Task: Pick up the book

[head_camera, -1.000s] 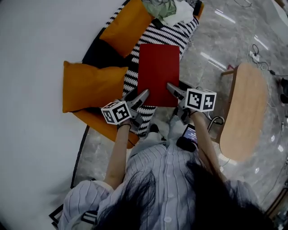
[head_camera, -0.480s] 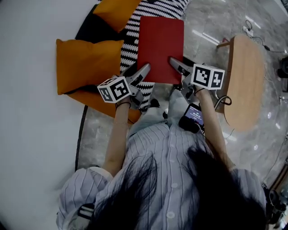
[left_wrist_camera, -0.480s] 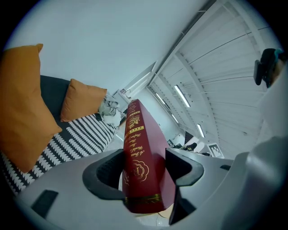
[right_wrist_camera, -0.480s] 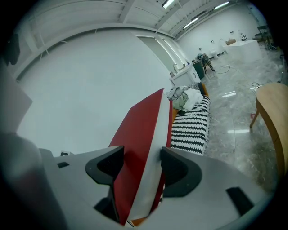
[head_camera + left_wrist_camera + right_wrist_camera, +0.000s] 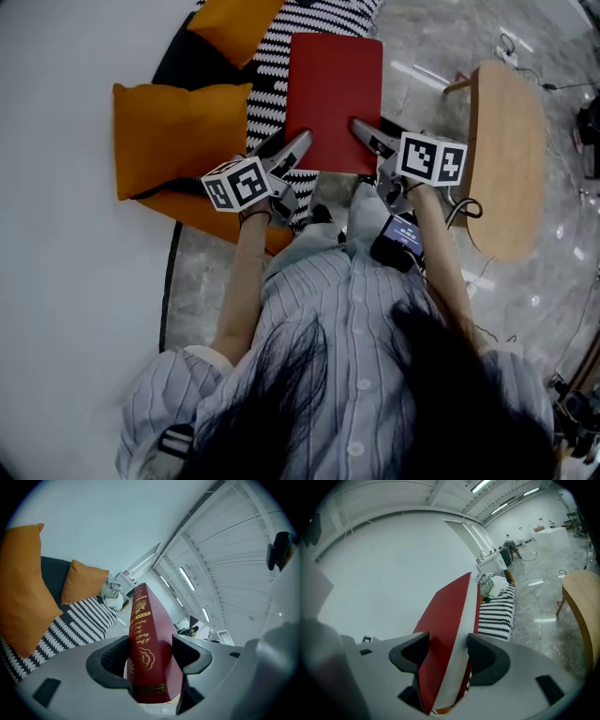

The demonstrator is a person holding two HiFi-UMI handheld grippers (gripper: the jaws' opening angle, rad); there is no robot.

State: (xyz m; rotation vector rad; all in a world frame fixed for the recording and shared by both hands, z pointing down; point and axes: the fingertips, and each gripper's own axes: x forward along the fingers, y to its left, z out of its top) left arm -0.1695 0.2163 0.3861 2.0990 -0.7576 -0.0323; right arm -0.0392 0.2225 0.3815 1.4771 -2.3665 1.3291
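Note:
The red hardcover book [image 5: 333,98] is held flat in the air in front of me, above the striped sofa seat. My left gripper [image 5: 302,142] is shut on the book's near left corner; the left gripper view shows the gold-printed spine [image 5: 143,644] clamped between the dark pads. My right gripper [image 5: 360,127] is shut on the near right corner; the right gripper view shows the red cover and white page edge [image 5: 454,644] pressed between its jaws.
A sofa with a black-and-white striped cushion [image 5: 267,94] and orange pillows [image 5: 173,136] lies below and to the left. A round wooden side table [image 5: 506,155] stands at the right on a glossy marble floor. A phone [image 5: 401,239] hangs at my chest.
Both grippers still clamp the book. In the head view the sofa and pillows have slid up and out of the picture, and the wooden table has shifted toward the upper right.

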